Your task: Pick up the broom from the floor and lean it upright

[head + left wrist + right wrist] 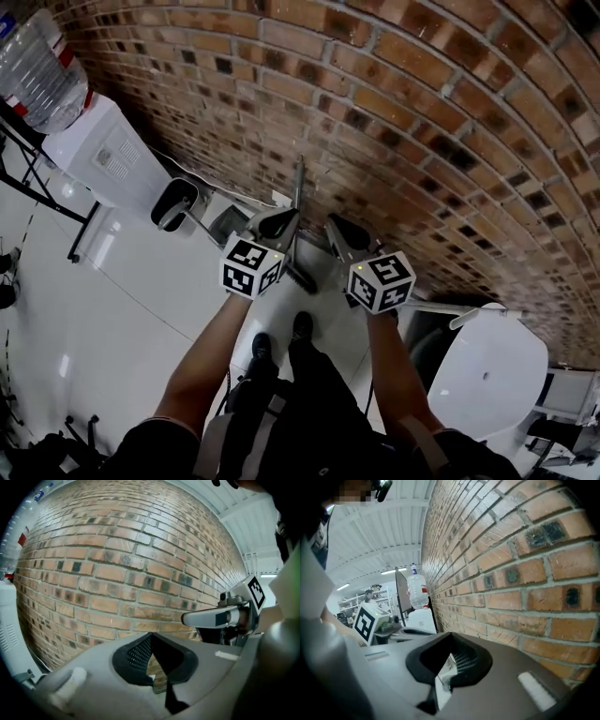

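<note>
**Here, the broom stands at the wall, out of both grips**

Plainly, in the head view we see the broom upright against the brick wall. Its thin grey handle rises between our two grippers. Its dark head rests on the white floor, near our shoes.

The left gripper sits just beside the handle, on its left. We cannot tell whether its tip brushes the handle. The right gripper is near the handle on the other side, apart from it.

In the left gripper view, that gripper's fingers meet at the tips with nothing held between them. Only bricks show through the small gap lower down. In the right gripper view, the right gripper's fingers are likewise drawn together and hold nothing, with a sliver of pale floor showing behind them. Each gripper view catches the other gripper off to the side, level with it.

A water dispenser stands at the wall, well to the left of the broom.
</note>
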Motion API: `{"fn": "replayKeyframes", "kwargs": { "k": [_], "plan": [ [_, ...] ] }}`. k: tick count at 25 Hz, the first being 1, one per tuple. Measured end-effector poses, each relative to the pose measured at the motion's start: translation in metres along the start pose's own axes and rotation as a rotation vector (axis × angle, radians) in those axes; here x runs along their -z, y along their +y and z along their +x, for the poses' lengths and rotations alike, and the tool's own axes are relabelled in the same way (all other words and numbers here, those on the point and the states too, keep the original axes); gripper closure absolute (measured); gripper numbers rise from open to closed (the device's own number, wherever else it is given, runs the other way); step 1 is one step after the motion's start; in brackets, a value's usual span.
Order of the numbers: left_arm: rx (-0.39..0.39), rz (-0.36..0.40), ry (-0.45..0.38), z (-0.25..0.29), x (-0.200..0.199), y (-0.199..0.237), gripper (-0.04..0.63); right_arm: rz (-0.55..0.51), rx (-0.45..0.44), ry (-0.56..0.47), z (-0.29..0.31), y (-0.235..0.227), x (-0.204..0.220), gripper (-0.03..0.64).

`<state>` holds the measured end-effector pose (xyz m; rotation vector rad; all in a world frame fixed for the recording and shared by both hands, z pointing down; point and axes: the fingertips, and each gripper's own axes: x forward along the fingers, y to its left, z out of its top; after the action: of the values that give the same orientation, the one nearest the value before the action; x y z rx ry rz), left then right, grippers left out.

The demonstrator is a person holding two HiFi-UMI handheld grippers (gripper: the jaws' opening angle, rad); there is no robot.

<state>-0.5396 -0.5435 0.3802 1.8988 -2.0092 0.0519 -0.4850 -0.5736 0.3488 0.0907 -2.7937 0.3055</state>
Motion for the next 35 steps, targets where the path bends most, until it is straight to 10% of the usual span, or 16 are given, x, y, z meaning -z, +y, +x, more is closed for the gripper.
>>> {"fn": "replayKeyframes", "kwargs": {
  "k": [35],
  "plan": [
    [0.074,0.068,-0.102,-0.103,-0.06,-0.077,0.595,-0.099,-0.074,-0.146,-0.055,0.082,-0.054,0.617]
  ]
}}
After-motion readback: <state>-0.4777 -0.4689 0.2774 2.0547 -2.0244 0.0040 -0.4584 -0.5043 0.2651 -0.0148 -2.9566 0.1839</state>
